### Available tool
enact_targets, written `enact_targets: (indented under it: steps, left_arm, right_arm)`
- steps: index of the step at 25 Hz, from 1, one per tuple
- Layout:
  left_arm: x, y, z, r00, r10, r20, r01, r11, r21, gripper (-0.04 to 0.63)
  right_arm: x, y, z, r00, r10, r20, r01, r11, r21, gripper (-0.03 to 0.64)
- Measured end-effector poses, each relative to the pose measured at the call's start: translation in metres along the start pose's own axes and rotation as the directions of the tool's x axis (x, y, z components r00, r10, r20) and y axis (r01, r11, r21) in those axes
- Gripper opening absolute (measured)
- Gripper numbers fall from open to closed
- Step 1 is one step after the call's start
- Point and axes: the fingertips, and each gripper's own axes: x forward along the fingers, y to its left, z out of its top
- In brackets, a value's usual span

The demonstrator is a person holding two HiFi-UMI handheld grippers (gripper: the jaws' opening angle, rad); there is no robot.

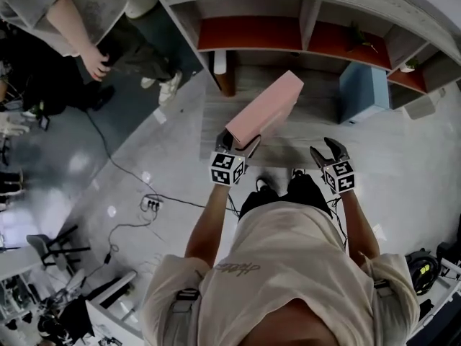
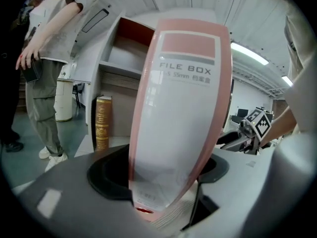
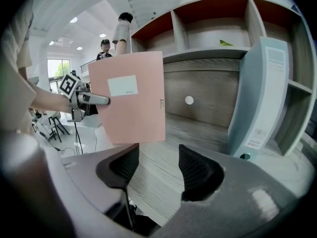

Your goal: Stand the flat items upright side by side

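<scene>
A pink file box (image 1: 265,110) hangs tilted in the air over the low wooden shelf (image 1: 317,117), and my left gripper (image 1: 238,144) is shut on its near bottom edge. In the left gripper view the pink box (image 2: 183,108) fills the middle, its labelled spine facing me between the jaws. My right gripper (image 1: 328,148) is open and empty to the right of it, its jaws (image 3: 158,170) over the shelf board (image 3: 198,128). A blue file box (image 1: 364,92) (image 3: 260,103) stands upright at the shelf's right end. A brown book (image 1: 225,74) (image 2: 102,123) stands upright at the left end.
Above the wooden shelf run cubbies with red back panels (image 1: 252,33). A person (image 1: 86,27) stands on the floor at the upper left. A power strip with cables (image 1: 151,204) lies on the grey floor at the left, with chairs and gear (image 1: 50,247) beyond.
</scene>
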Motion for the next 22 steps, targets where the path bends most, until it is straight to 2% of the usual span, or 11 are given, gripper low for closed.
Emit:
enact_targets:
  steps: [5, 13, 22]
  left_arm:
    - [0.043, -0.032, 0.011, 0.999, 0.04, -0.027, -0.041, 0.999, -0.014, 0.365]
    - [0.11, -0.082, 0.024, 0.995, 0.082, -0.064, -0.082, 0.997, 0.008, 0.362]
    - [0.16, -0.135, 0.03, 0.984, 0.154, -0.089, -0.154, 0.988, 0.006, 0.36]
  right_arm:
    - [-0.017, -0.022, -0.018, 0.999, -0.033, 0.006, 0.032, 0.997, 0.075, 0.252]
    - [-0.058, -0.099, -0.039, 0.994, -0.099, 0.038, 0.092, 0.984, 0.152, 0.25]
    - [-0.076, -0.159, -0.068, 0.993, -0.109, 0.032, 0.1, 0.971, 0.218, 0.25]
